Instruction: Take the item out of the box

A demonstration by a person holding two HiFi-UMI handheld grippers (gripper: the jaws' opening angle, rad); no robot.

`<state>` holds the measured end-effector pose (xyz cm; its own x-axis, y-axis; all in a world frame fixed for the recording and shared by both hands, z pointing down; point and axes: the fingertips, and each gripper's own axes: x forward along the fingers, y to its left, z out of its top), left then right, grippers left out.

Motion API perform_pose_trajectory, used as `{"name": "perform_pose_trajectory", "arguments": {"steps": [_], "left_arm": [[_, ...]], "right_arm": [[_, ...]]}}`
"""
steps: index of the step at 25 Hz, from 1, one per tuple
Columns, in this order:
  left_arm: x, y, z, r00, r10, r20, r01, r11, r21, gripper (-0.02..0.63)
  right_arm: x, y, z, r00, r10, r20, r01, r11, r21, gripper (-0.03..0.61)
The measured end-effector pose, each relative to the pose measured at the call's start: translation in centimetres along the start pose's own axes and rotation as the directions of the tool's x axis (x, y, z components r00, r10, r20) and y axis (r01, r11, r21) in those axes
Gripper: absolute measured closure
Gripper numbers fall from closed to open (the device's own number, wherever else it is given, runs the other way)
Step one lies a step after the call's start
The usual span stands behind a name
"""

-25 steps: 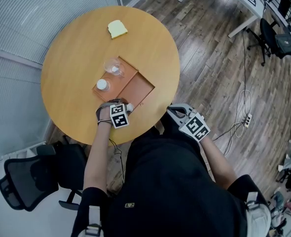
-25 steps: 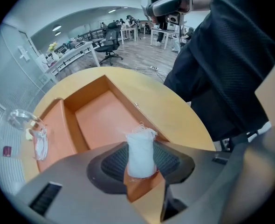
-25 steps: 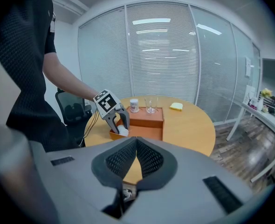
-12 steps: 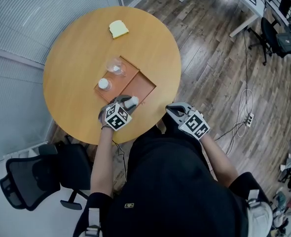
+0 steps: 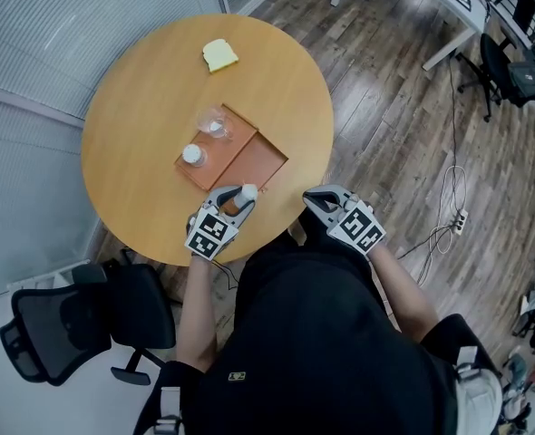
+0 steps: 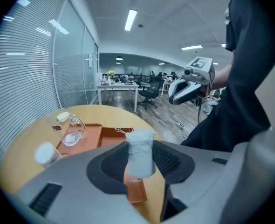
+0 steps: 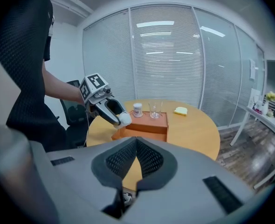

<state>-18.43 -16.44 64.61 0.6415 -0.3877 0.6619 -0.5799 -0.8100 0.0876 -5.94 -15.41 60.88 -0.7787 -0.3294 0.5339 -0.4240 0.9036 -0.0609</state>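
My left gripper (image 5: 236,201) is shut on a small white wrapped item (image 5: 248,191) and holds it in the air over the near rim of the round wooden table (image 5: 141,89). In the left gripper view the item (image 6: 140,152) stands upright between the pads. The shallow orange box (image 5: 254,163) lies just beyond it, with a clear glass (image 5: 211,123) and a white paper cup (image 5: 191,155) in its left half. My right gripper (image 5: 315,199) hangs off the table's near edge, shut and empty. From the right gripper view, the left gripper (image 7: 113,112) and the item (image 7: 124,119) hang in front of the box (image 7: 147,123).
A yellow sponge (image 5: 218,55) lies at the table's far side. A black office chair (image 5: 77,320) stands at the lower left, beside the person's arm. Cables and a power strip (image 5: 451,216) lie on the wooden floor to the right.
My left gripper has risen from the box's near corner with the white item in it and drawn back toward the table's near edge. The right gripper has hardly moved.
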Motion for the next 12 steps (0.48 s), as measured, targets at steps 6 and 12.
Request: {"name": "perform_pose_trajectory", "arguments": {"steps": [6, 12], "left_arm": [[-2.6, 0.8, 4.4, 0.971, 0.104, 0.216, -0.071, 0.985, -0.154, 0.442], [-3.8, -0.4, 7.3, 0.942, 0.113, 0.315, -0.055, 0.981, -0.187, 0.442]], "right_arm": [[-0.3, -0.3, 0.8, 0.999, -0.003, 0.037, 0.002, 1.000, 0.023, 0.574], [-1.1, -0.6, 1.7, 0.995, -0.018, 0.098, 0.010, 0.997, 0.080, 0.574]]}}
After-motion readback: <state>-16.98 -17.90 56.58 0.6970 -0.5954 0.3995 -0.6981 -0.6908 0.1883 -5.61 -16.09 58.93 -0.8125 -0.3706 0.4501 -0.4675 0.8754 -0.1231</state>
